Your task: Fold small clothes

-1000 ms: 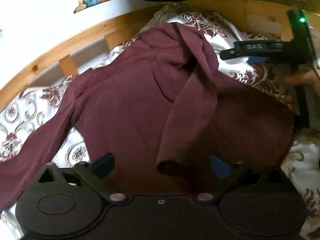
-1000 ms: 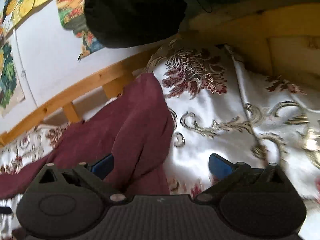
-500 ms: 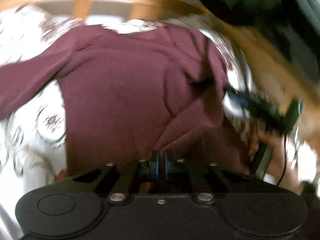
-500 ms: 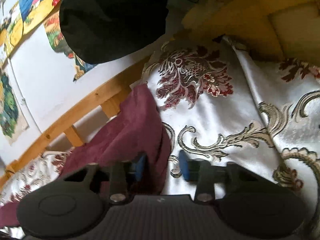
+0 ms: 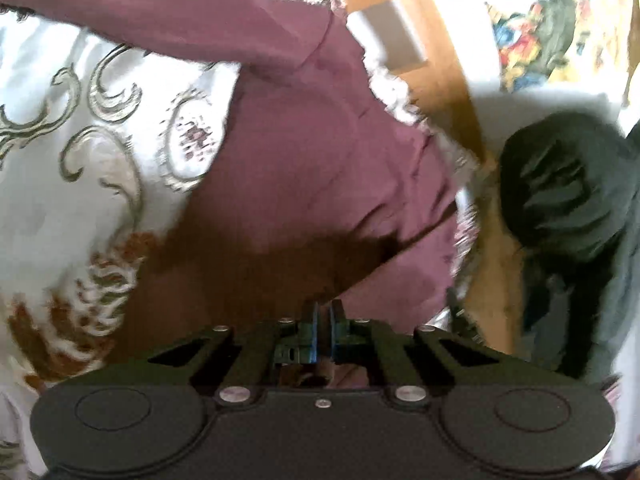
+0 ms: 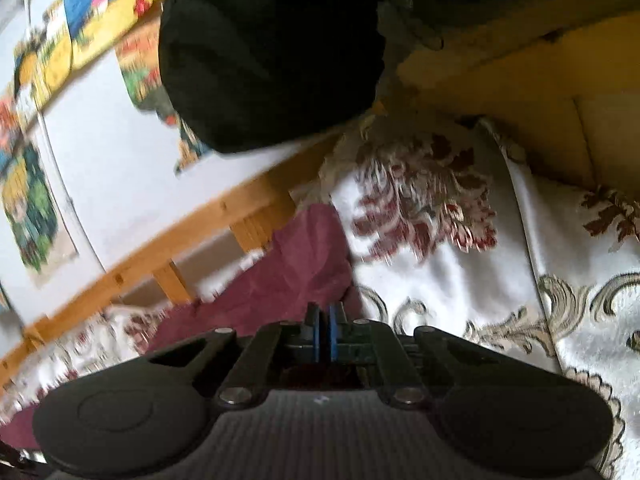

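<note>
A maroon long-sleeved top (image 5: pixel 304 152) lies on a white bedspread with floral pattern (image 5: pixel 80 184). One sleeve (image 5: pixel 168 12) stretches to the upper left. My left gripper (image 5: pixel 323 312) is shut on the top's near edge, cloth between its blue pads. In the right wrist view the same maroon top (image 6: pixel 280 280) runs left from my right gripper (image 6: pixel 324 320), which is shut on its edge. The view is motion-blurred.
A wooden bed rail (image 6: pixel 160 256) runs behind the top, against a white wall with colourful posters (image 6: pixel 80 40). A black garment (image 5: pixel 568 208) hangs at the right of the left wrist view. A wooden headboard (image 6: pixel 540 92) stands at the right.
Both grippers were open a second ago and have closed on the top's edge. The left view has swung round, so the top now fills its middle.
</note>
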Tool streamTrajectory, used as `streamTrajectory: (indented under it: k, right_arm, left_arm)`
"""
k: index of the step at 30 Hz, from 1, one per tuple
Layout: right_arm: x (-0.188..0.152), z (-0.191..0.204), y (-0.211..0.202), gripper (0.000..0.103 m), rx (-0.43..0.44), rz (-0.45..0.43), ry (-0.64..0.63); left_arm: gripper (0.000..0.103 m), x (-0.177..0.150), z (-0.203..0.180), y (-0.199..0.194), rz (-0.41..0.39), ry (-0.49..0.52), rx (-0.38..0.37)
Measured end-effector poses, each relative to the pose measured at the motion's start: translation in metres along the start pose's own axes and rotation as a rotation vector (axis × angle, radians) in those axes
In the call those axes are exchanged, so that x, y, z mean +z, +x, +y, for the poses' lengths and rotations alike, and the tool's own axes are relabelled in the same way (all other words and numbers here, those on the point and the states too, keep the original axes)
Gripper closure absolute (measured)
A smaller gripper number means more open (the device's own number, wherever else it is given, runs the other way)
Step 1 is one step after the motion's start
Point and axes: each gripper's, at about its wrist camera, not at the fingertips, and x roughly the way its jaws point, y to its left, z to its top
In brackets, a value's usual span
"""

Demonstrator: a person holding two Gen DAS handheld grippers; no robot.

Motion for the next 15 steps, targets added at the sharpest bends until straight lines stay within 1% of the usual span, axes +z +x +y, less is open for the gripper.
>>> streamTrajectory:
  k: [2,4,5,6,7,8,9,10,11,12,13,15]
  right_arm:
    - [-0.005,0.0,0.007,0.097,-0.049,0.047,-0.027]
    - [-0.008,0.0,0.012,0.095,-0.093,0.073,-0.043]
    - [-0.01,0.002,0.013,0.092,-0.115,0.072,-0.065]
    - [-0.011,0.004,0.014,0.085,-0.127,0.07,-0.091]
    - [-0.012,0.006,0.013,0.077,-0.124,0.068,-0.1]
    - [-0.013,0.006,0.012,0.058,-0.115,0.066,-0.097]
    - [-0.014,0.006,0.011,0.046,-0.102,0.063,-0.09]
    - [-0.016,0.006,0.011,0.043,-0.088,0.062,-0.087]
    - [-0.018,0.007,0.012,0.038,-0.085,0.068,-0.09]
    - [-0.02,0.008,0.015,0.035,-0.097,0.078,-0.102]
    - [-0.024,0.009,0.018,0.035,-0.119,0.092,-0.123]
    - [-0.03,0.013,0.023,0.035,-0.168,0.096,-0.177]
  left_arm:
    - [0.097,-0.004,0.005,0.006,0.029,0.022,0.052]
    - [0.087,-0.009,0.009,0.016,0.058,0.067,0.101]
    - [0.086,-0.011,0.009,0.02,0.072,0.091,0.122]
    - [0.083,-0.013,0.008,0.023,0.081,0.114,0.139]
    - [0.074,-0.015,0.008,0.024,0.085,0.143,0.16]
    - [0.069,-0.017,0.005,0.025,0.084,0.175,0.184]
    - [0.06,-0.017,0.001,0.025,0.079,0.205,0.203]
    - [0.052,-0.017,-0.003,0.025,0.071,0.243,0.225]
    - [0.048,-0.018,-0.008,0.025,0.061,0.28,0.25]
    - [0.039,-0.019,-0.011,0.024,0.05,0.31,0.275]
    - [0.031,-0.02,-0.014,0.023,0.037,0.333,0.305]
    - [0.029,-0.023,-0.016,0.025,0.023,0.357,0.376]
